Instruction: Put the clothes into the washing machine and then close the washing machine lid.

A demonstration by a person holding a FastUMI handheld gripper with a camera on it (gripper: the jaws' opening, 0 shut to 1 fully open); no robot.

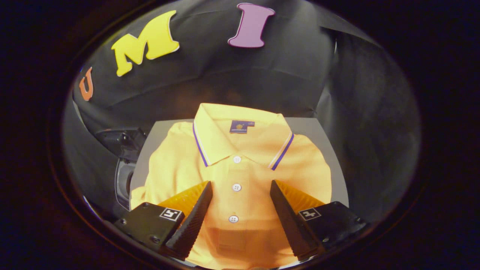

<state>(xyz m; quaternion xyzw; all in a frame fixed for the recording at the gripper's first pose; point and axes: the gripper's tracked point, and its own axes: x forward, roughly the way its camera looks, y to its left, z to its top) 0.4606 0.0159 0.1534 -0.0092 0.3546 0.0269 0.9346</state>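
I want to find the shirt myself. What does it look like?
Look at the grey board before the black cloth wall. The folded polo shirt lies on it, under the open gripper. It is bright yellow, with a striped collar and white buttons.

Recording booth: black cloth wall (285, 75), grey tabletop (330, 150).

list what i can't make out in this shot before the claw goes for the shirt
- Washing machine: in the gripper view, only a dark edge shows left of the shirt; the grey surface and booth cloth hide the rest, so the lid's state is unclear.
- Yellow polo shirt: its lower part is cut off below the open claw.
- Collar label: too small to read.
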